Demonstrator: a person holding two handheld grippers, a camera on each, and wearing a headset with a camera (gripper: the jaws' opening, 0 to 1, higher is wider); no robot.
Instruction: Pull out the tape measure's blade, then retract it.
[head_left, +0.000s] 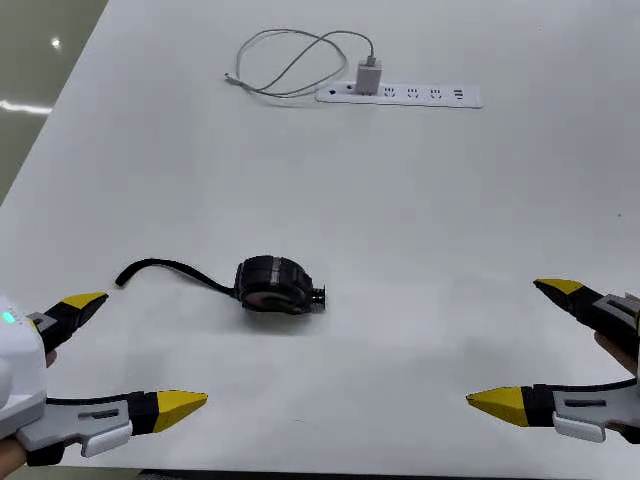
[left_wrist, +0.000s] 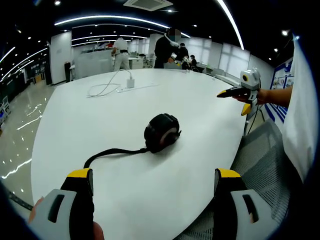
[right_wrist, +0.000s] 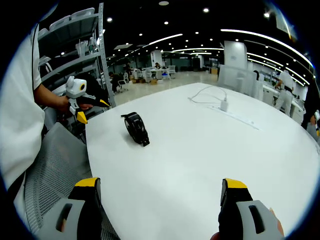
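Black round tape measure (head_left: 272, 285) ungripped; nearest, at white table's (head_left: 400, 200) front edge, left yellow-tipped gripper (head_left: 155, 348) and right yellow-tipped gripper (head_left: 502, 342), both spread wide, empty; between and beyond them, measure with black strap (head_left: 160, 266) trailing left; farthest, white power strip (head_left: 420, 95)

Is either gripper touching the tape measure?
No, the tape measure lies on the table, with the left gripper and the right gripper both open and apart from it.
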